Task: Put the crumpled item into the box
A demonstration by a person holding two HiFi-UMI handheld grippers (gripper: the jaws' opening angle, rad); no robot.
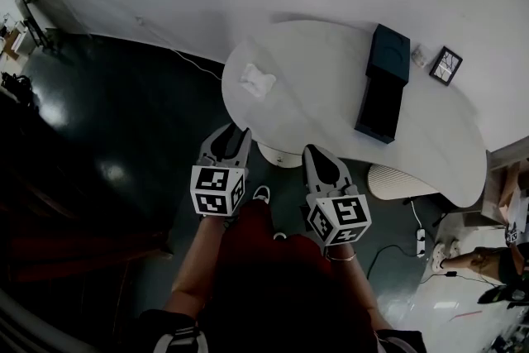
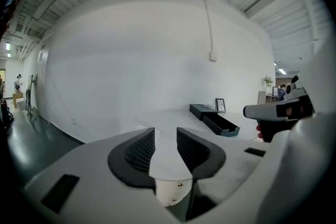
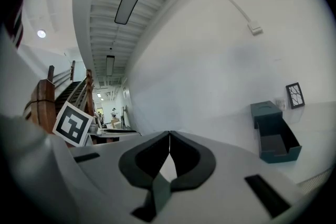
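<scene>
The crumpled white paper item (image 1: 258, 81) lies on the rounded white table (image 1: 331, 54), well apart from the open dark-blue box (image 1: 384, 91); the left gripper (image 1: 234, 132), nearer it, has its jaws parted and empty, probably readied for the pick; the right gripper (image 1: 318, 153) is closed on nothing.

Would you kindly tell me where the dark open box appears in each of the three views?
Head view: the box upper right, on the white table.
Left gripper view: box just right of centre.
Right gripper view: box far right.
Shared landmark: the small picture frame beside the box.
</scene>
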